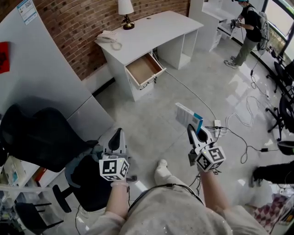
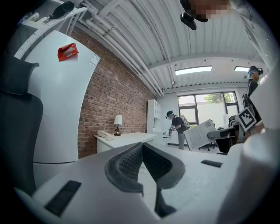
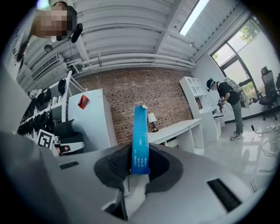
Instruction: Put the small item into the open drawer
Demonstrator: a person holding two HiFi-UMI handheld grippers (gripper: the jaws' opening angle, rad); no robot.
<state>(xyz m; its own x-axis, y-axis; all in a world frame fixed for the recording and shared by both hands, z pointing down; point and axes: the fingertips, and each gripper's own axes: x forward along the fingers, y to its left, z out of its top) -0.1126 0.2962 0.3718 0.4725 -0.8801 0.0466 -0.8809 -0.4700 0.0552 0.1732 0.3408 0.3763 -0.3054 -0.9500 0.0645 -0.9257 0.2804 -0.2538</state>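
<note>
1. I find the right tongs [image 1: 192,130] pinching a flat white-and-blue cardboard box [image 1: 188,117] by its lower end. The box stands upright between the pads, with its narrow blue edge turned toward the right gripper view.

2. The left tongs [image 1: 118,136] are pressed together at the tips, with nothing between them. They are held at about 9 o'clock from the right tongs, at much the same height.

3. The box is carried in the air above the grey floor [image 1: 151,119]. It is well apart from the open wood-lined drawer [image 1: 143,69], which lies at about 11 o'clock from it.

4. I see the drawer pulled out from the left end of the white desk [image 1: 156,32], and its inside shows bare wood. The desk stands against a brick wall [image 1: 78,27] at 12 o'clock.

5. A table lamp [image 1: 125,11] and a white telephone [image 1: 106,36] sit on the desk. The telephone is at 8 o'clock from the lamp.

6. A black office chair [image 1: 41,137] stands at 9 o'clock from the left tongs.

7. Another person [image 1: 248,27] stands at 2 o'clock, beside white shelving.

8. Cables [image 1: 239,124] trail across the floor at 3 o'clock.
</note>
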